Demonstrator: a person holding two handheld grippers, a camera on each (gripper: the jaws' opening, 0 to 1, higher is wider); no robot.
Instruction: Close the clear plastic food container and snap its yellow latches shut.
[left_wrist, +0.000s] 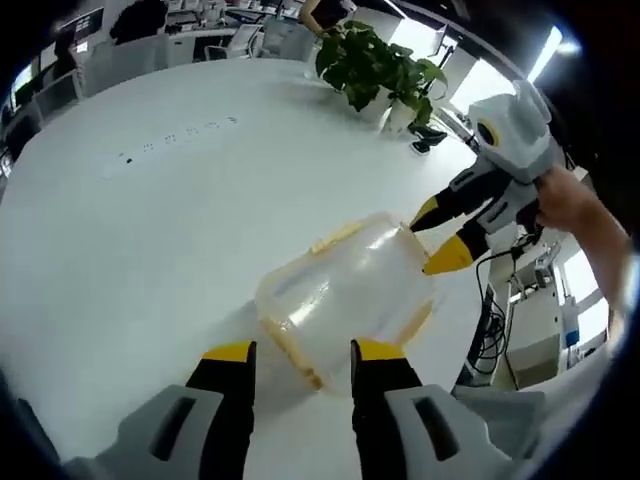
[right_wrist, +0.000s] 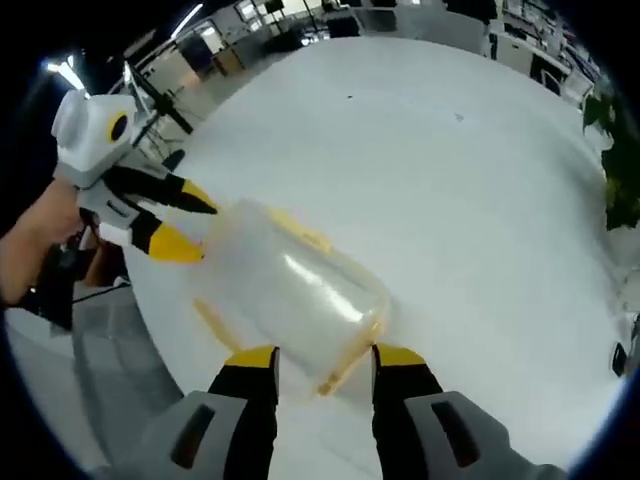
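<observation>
While container (left_wrist: 345, 295) lies between both tongs | table (left_wrist: 150, 220) | tongs spread

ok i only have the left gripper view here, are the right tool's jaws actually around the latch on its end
Observer: Yes. In the right gripper view the right tool is open, and the yellow end latch of the container lies between its jaws, not pinched.
Operator: is that latch snapped down
Observer: It looks flared out from the wall, so probably not.
</observation>
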